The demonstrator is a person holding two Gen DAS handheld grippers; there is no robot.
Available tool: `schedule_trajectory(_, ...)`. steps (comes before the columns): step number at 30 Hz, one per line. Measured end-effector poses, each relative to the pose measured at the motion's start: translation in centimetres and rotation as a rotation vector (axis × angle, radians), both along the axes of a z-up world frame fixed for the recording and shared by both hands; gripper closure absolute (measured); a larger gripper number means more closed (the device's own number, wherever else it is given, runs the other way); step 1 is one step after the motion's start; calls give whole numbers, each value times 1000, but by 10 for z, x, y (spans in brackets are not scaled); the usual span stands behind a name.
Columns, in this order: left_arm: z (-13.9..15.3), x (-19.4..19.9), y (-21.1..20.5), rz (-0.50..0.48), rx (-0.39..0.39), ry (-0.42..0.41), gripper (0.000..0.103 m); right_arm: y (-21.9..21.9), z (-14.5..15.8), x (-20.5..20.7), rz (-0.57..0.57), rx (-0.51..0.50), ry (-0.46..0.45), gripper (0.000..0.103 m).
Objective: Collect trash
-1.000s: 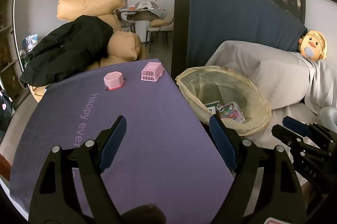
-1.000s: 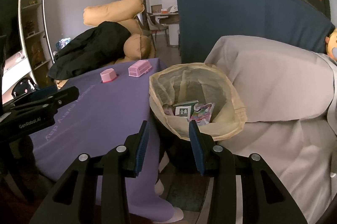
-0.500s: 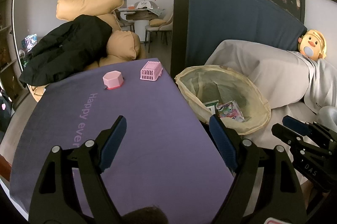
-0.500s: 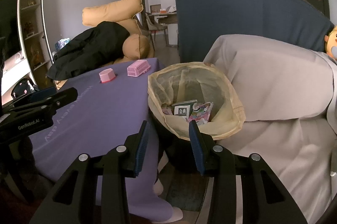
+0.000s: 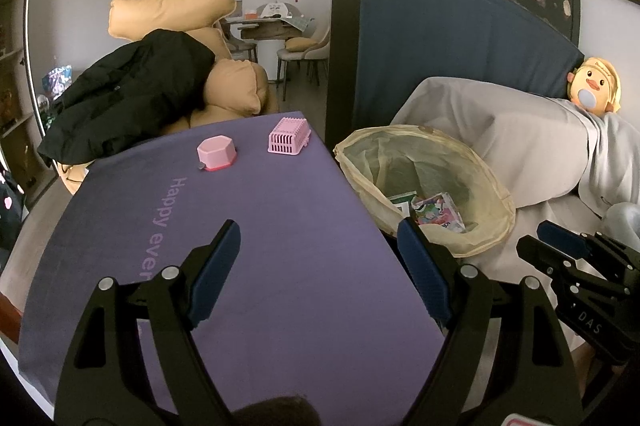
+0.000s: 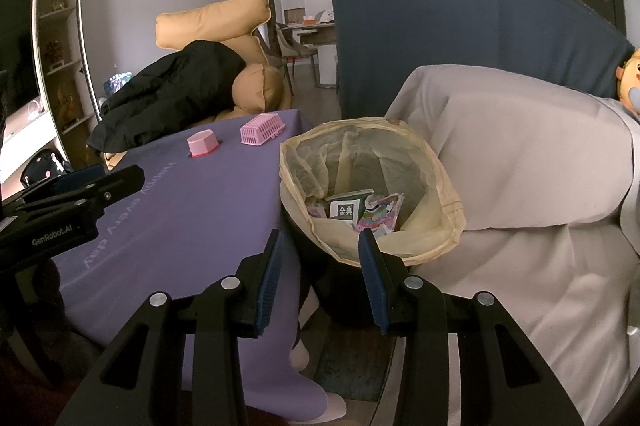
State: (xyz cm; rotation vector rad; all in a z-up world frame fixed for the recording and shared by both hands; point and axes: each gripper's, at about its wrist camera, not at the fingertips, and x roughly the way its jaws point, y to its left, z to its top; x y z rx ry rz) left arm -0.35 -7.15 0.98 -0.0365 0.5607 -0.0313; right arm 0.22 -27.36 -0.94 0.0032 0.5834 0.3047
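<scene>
Tilting downward, left tool (image 5: 318,262) and right tool (image 6: 320,278) hover gaping, empty, near bin (image 6: 420,246).

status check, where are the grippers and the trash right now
Left gripper open, empty, above purple tablecloth. Right gripper open, empty, near bin. Packets in the bin liner. Nothing blocking.

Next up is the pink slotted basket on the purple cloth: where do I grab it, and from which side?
Take the pink basket by its near slotted wall, near the rim, coming from above with the left gripper, which is open and empty. Its open top faces up, so one finger can probably go inside, the other outside.
</scene>
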Motion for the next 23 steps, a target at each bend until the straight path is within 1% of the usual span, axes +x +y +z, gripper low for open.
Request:
schedule_trajectory(8,0,1,1,6,-4,10,26,0,-1,1,-2,-1,2,66)
schedule_trajectory(15,0,1,2,-5,-8,-2,26,0,-2,1,-4,-3,4,66)
schedule_trajectory(19,-7,7,0,-18,-2,27,26,-5,-7,4,-15,-18,17,66)
schedule_trajectory(21,-13,15,2,-11,7,56,26,-24,-10,12,-71,-22,25,66)
schedule_trajectory(23,-19,28,6,-30,32,82,26,-59,-12,22,-173,25,33,66)
